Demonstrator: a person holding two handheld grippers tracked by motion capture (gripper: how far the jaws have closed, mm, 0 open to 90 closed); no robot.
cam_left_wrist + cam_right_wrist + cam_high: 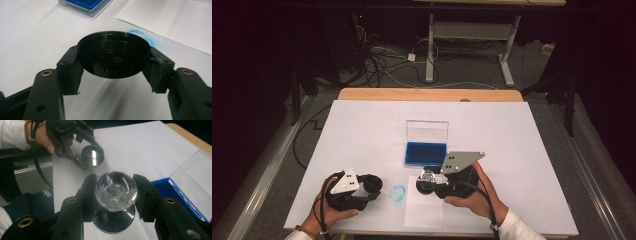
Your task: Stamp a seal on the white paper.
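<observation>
We find the left claw (113, 62) clamped on a black lid (113, 53), held near-left. The right claw (115, 195) grips a clear stamp (116, 190) over white paper (424, 210) on the tabletop (522, 150), near the blue ink pad (425, 153). We judge stamping in hand; next calls for a square downward press.

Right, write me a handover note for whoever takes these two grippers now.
Left gripper: shut on the black lid, held open side up just above the table.
Right gripper: shut on the clear glass jar, over the white paper sheet.
The open blue-lined case sits behind the jar; a blue powder smudge lies between the grippers.
Done: lid is off the jar.
Left: probably bring lid and jar back together, or finish with the jar first; I can't tell what it holds.
</observation>
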